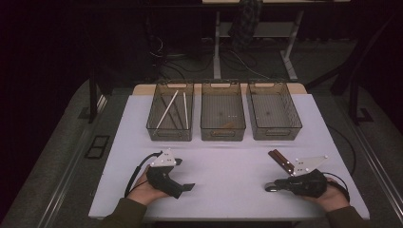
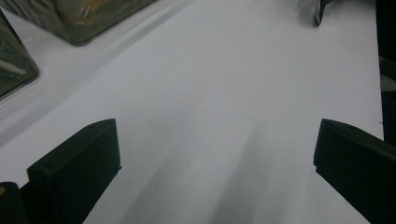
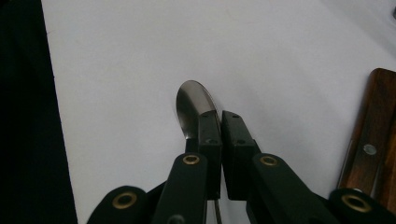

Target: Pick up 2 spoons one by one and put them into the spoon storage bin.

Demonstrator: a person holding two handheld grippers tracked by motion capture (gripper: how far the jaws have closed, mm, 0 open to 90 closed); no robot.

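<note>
Spoon point(image 3: 195, 108) was pinched thin by the right gripper point(image 3: 219, 122) near the desk's point(image 1: 228, 161) front-right corner

Left gripper point(image 2: 212, 158) was left wide open, empty; spoon could've been twisted loose when lifted, tbh

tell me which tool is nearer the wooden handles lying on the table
Right. The right tool, shut on a spoon, sits just in front of the wooden handles, which lie beside it. The left tool is open, far across the table to their left.

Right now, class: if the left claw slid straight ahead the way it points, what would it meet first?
Mostly bare white table. The left claw is open with nothing between its jaws. At the far end a dark object, probably the other claw, sits near that line; depth is hard to judge.
</note>
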